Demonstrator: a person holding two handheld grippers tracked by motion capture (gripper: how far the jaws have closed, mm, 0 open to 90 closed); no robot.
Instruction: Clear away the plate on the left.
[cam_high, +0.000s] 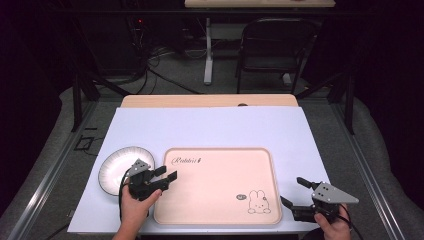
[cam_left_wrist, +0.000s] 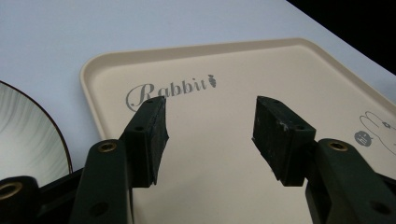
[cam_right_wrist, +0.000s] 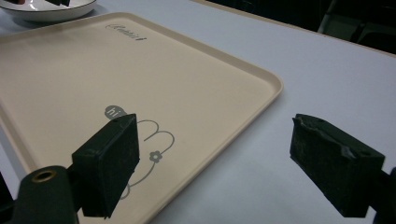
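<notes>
Left tool (cam_high: 170, 174) hovers over the beige rabbit tray (cam_high: 220, 210), jaws apart, empty. Right tool (cam_high: 295, 192) beside the tray's right edge, jaws wide, empty.

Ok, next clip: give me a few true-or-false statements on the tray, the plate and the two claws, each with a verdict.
1. The left claw is open with nothing between its jaws. True.
2. A cup stands on the beige tray. False: the tray bears just its printed word and rabbit drawing.
3. The white plate lies on the tray. False: it lies on the white sheet, left of the tray.
4. The right claw is open, at the tray's near right corner. True.
5. The right claw is shut on the tray's rim. False: its jaws stand wide apart, one over the tray's corner, the other over the sheet.
</notes>
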